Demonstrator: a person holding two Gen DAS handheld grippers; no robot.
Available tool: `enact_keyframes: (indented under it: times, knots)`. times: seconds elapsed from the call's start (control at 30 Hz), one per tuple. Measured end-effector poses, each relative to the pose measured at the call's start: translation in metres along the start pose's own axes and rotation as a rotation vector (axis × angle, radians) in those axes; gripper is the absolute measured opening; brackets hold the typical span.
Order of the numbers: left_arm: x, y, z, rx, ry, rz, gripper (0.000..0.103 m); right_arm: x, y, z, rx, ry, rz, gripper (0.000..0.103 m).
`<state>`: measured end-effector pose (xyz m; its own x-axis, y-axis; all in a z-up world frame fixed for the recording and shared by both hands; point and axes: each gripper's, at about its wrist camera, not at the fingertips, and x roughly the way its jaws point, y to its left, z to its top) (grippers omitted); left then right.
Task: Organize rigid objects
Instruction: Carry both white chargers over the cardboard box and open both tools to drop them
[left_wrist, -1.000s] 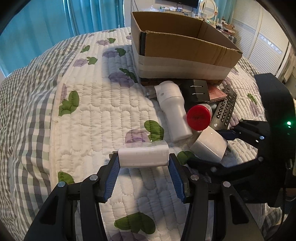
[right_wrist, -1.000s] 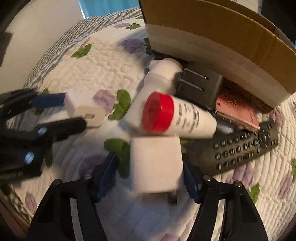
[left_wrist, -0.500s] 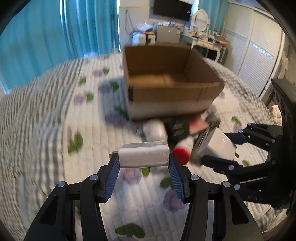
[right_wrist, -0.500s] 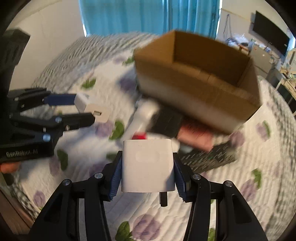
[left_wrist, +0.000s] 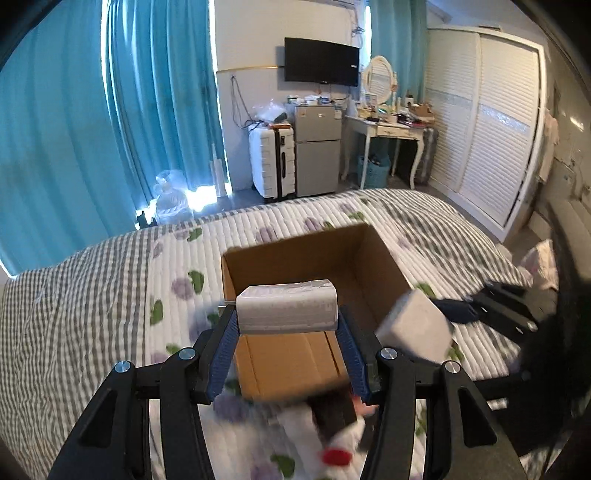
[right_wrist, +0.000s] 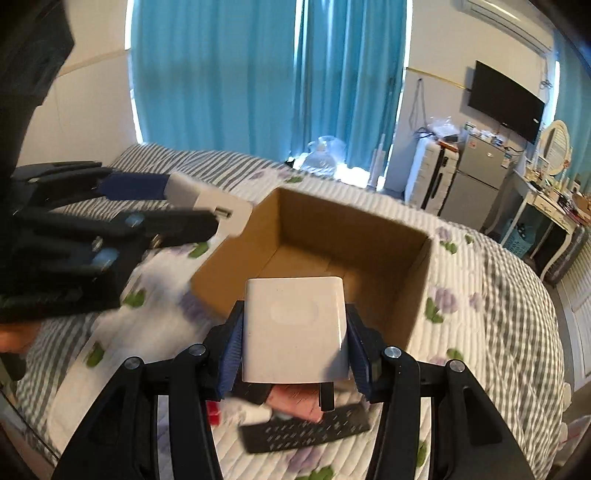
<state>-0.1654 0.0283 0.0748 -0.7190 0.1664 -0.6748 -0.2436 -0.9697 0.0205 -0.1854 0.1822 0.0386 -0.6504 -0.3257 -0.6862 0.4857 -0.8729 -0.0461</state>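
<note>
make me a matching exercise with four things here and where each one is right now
Things:
1. white oblong block
2. white square charger
3. cardboard box
4. remote control

Places or states:
A. lying on the quilt in front of the box
B. clamped in the right gripper, prong pointing down
C. open-topped on the bed, nothing seen inside
D. clamped in the left gripper

Pairs: 1-D, 2-B, 3-C, 4-A

Two white chargers up in the air, one (left_wrist: 287, 309) here and one (right_wrist: 295, 328) there. One cardboard box (right_wrist: 369, 236), one remote (right_wrist: 306, 432), one red-capped tube (left_wrist: 334, 456) down below
</note>
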Motion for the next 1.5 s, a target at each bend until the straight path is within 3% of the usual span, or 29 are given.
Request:
enact_keyframes:
  times: [0.17,0.3,0.53,0.63,1.13,1.17,1.23,1.5]
  knots:
    - [0.055,0.009,0.015,-0.048,0.043,0.008,0.054,0.019,-0.027,0.016,0.047,0.000,-0.024,0.050]
    - [0.096,0.013,0.004,-0.082,0.111,0.016,0.054,0.032,-0.043,0.021,0.063,0.004,-0.040,0.050]
    - [0.117,0.006,-0.012,-0.046,0.146,0.032,0.056,0.048,-0.051,0.012,0.054,0.015,-0.021,0.050]
    - [0.116,0.013,-0.011,-0.064,0.125,0.023,0.071,0.053,-0.057,0.012,0.074,0.017,-0.010,0.050]
    - [0.073,0.041,-0.007,-0.158,0.022,0.086,0.073,0.102,-0.067,0.030,0.074,0.041,-0.059,0.051]
    - [0.071,0.039,-0.008,-0.151,0.019,0.088,0.073,0.100,-0.067,0.031,0.081,0.032,-0.059,0.053]
    - [0.065,0.037,-0.009,-0.142,0.010,0.095,0.073,0.092,-0.066,0.032,0.097,0.008,-0.076,0.079]
    - [0.010,0.027,-0.023,-0.144,-0.050,0.104,0.073,0.023,-0.045,0.031,0.045,-0.072,-0.151,0.080]
